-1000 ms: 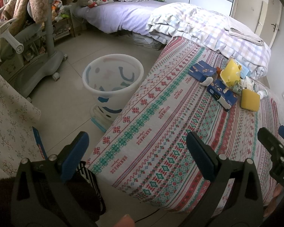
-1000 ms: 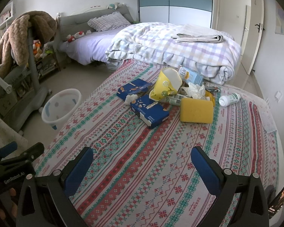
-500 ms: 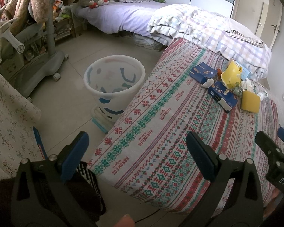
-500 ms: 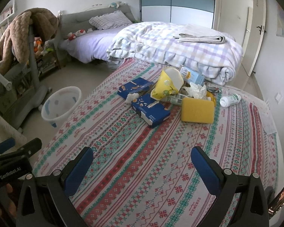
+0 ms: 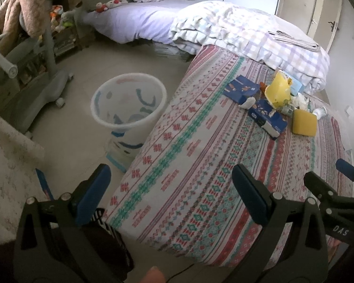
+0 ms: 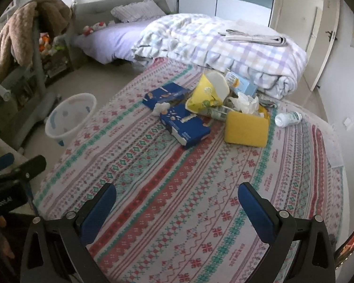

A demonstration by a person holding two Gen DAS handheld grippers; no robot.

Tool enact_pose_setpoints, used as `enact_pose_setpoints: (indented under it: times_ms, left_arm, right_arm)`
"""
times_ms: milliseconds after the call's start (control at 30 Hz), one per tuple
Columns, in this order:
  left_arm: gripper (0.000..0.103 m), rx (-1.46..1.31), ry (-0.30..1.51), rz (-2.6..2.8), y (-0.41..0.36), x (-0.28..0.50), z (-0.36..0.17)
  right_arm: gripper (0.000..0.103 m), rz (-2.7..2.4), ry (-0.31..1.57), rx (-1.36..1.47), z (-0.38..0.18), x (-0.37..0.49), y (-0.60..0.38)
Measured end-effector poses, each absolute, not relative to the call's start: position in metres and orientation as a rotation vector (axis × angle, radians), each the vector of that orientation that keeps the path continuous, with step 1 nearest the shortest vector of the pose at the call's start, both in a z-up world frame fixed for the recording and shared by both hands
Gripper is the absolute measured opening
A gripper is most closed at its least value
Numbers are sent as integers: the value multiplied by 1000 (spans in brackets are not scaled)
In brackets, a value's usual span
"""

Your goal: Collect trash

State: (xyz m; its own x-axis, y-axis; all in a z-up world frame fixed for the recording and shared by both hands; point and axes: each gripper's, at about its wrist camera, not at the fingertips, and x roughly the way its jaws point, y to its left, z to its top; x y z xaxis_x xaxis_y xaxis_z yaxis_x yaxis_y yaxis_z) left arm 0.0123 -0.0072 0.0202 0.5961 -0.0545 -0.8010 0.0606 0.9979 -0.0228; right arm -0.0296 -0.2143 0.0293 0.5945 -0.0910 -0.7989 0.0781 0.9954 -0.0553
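A heap of trash lies on the patterned bedspread [image 6: 167,188]: two blue boxes [image 6: 185,126], a yellow bag [image 6: 204,93], a yellow sponge-like block [image 6: 246,128], crumpled white paper [image 6: 244,101] and a small plastic bottle [image 6: 288,118]. The same heap shows far right in the left wrist view, with the blue box [image 5: 267,118] at its front. A white bin [image 5: 128,103] stands on the floor beside the bed. My left gripper [image 5: 170,195] is open over the bed's near corner. My right gripper [image 6: 177,208] is open above the bedspread, well short of the heap.
A rolled checked quilt [image 6: 224,44] lies behind the heap, with a folded cloth on top. A grey wheeled stand [image 5: 35,87] draped with a brown blanket stands left of the bin. A floral cloth [image 5: 9,165] hangs at the near left. Doors are at the back right.
Both grippers have drifted slightly forward toward the bed; the heap looks a little nearer in the right wrist view. Both stay open and hold nothing.
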Motion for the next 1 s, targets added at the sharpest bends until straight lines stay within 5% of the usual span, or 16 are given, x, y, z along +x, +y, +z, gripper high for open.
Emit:
enact_pose_setpoints:
  times_ms: [700,1000]
  left_arm:
    - [102,230,946,-194,-87,78,28]
    - [102,253,1021,-303,-117,128,-12]
  right_arm:
    - [103,-234,990,2,51,19,-298]
    - [102,-244,1082,182,25,61,-360]
